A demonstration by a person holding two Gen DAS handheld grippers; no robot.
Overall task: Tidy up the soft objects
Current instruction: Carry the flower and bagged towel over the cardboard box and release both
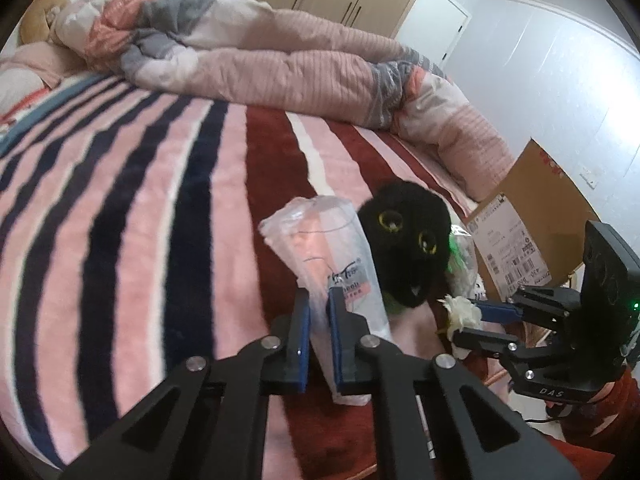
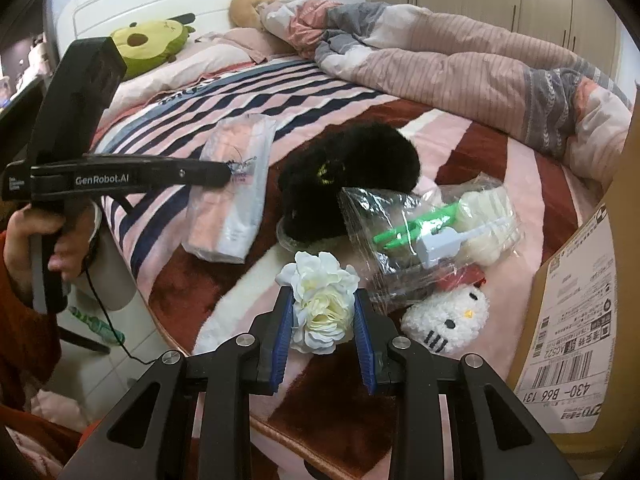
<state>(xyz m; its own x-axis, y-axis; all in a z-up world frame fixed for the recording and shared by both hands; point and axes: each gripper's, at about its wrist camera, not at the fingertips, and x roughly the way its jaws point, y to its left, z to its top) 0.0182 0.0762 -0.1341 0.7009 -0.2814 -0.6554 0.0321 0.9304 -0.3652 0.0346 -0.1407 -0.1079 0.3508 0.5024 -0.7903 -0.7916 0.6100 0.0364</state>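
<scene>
My left gripper (image 1: 319,300) is shut on a clear plastic bag of pink cloth (image 1: 328,248), also seen in the right wrist view (image 2: 232,192), where the left gripper (image 2: 224,172) pinches its middle. My right gripper (image 2: 322,308) is shut on a white fabric flower (image 2: 322,300); in the left wrist view the right gripper (image 1: 460,320) holds the flower (image 1: 460,314). A black plush (image 2: 344,176) with yellow eyes lies on the striped bed blanket (image 2: 472,132) just beyond both. A clear bag of white and green items (image 2: 436,232) and a white kitty plush (image 2: 448,318) lie to the right.
A cardboard box (image 2: 568,320) with shipping labels stands at the bed's right edge. A rumpled pink and grey duvet (image 2: 460,64) lies across the far side. An avocado pillow (image 2: 148,46) and a brown plush (image 2: 250,8) sit by the headboard.
</scene>
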